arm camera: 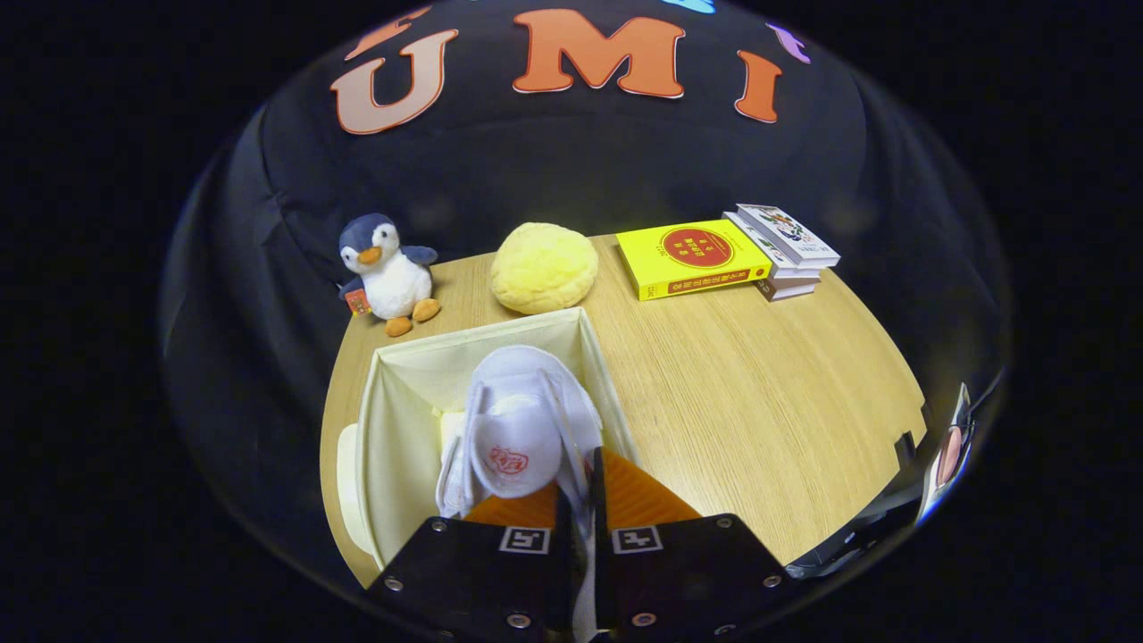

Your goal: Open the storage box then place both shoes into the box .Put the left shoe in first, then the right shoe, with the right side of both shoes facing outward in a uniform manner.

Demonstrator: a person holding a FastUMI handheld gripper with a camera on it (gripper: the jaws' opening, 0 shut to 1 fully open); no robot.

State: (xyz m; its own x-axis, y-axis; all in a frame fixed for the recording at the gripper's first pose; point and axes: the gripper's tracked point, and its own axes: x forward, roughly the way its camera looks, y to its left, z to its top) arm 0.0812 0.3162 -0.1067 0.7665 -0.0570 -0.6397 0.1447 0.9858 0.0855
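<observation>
Here, fingers (579,500) pinch shoe (522,429) inside box (393,429).

Surface: wooden table (741,393).
Upper left: plush penguin (387,272).
Upper centre: yellow bun cushion (543,267).
Upper right: yellow book (692,258), book stack (786,250).
Lower left: open storage box (402,420).

Shoe in the box, toys and books behind
The box (393,420) sits on the table (759,402) just ahead of the fingers, with a shoe (522,429) inside it; behind it lie a penguin (386,268) at left, a cushion (543,266) beside, and books (714,254) at right
</observation>
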